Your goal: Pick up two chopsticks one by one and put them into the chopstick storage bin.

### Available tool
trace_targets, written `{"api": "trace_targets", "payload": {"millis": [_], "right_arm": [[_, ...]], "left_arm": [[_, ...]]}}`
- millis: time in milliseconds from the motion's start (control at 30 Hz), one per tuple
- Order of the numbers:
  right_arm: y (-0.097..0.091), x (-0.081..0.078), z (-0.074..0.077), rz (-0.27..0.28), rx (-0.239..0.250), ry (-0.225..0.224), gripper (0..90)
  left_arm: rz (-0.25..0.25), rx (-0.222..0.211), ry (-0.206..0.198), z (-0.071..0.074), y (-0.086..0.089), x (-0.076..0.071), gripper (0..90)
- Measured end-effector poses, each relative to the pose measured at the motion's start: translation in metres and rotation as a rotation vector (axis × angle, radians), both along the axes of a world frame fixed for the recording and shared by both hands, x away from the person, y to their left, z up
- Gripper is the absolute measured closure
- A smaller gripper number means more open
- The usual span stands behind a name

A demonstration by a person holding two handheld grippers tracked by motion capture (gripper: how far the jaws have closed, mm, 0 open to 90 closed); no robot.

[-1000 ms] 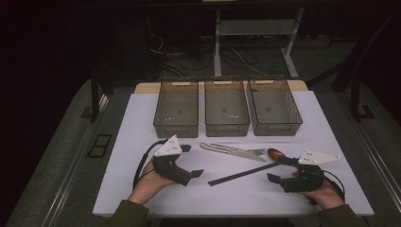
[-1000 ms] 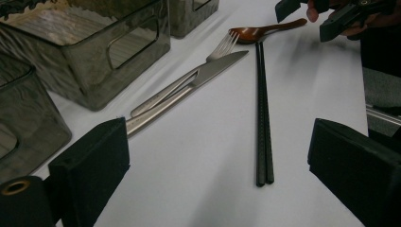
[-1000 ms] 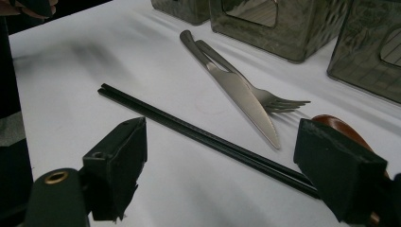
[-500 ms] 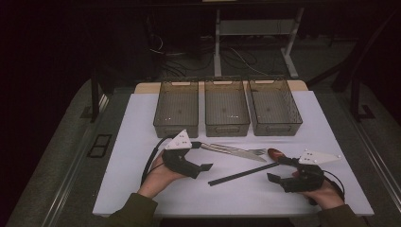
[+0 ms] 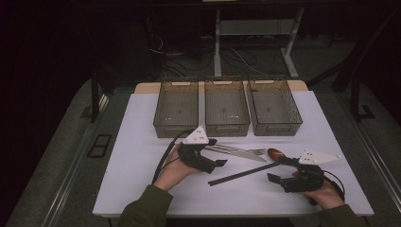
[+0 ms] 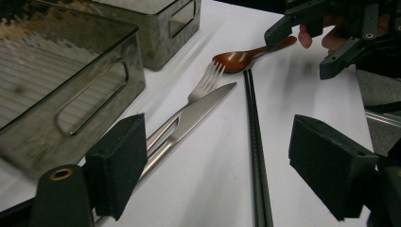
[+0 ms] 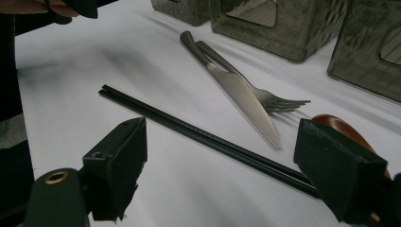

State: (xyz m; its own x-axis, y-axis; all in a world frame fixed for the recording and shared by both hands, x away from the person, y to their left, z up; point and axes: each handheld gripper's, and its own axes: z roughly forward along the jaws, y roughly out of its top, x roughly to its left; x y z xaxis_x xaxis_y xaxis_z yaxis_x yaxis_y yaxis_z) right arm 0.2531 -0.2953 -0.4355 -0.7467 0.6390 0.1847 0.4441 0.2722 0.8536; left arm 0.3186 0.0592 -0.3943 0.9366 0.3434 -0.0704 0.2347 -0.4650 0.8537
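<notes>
Left gripper [image 5: 212, 160] near knife [image 5: 236, 152] and fork [image 5: 253, 152] handles, fingers [image 6: 118, 170] apart and just closing, apparently clamping nothing. Right gripper [image 5: 280, 172] fingers [image 7: 116, 165] spread over black chopsticks [image 5: 243, 173] and wooden spoon [image 5: 274, 153]. Cutlery flat on worktop [image 5: 137, 142], before three bins [image 5: 227, 106].

My left claw [image 5: 215, 153] points to the right and a little forward, low over the tabletop [image 5: 137, 156]. Its jaws have just been closing but stand apart, with nothing pressed between the pads. My left hand [image 5: 172, 168] grips it from behind. My right claw [image 5: 279, 171] points to the left, jaws wide apart, held low by my right hand [image 5: 326, 194].
</notes>
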Motion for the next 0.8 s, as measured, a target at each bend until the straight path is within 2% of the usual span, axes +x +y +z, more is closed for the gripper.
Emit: {"api": "trace_targets", "payload": {"millis": [300,567,800], "right_arm": [[0.0,-0.001,0.001,0.006,0.003,-0.003,18.4],[0.002,-0.001,0.0,0.01,-0.005,-0.003,18.4],[0.002,-0.001,0.0,0.013,-0.006,-0.005,18.4]], "left_arm": [[-0.027,0.006,0.004,-0.006,-0.015,-0.001,25.0],[-0.059,0.028,0.037,-0.016,-0.024,-0.005,43.2],[-0.08,0.077,0.059,-0.027,-0.034,-0.007,55.0]]}}
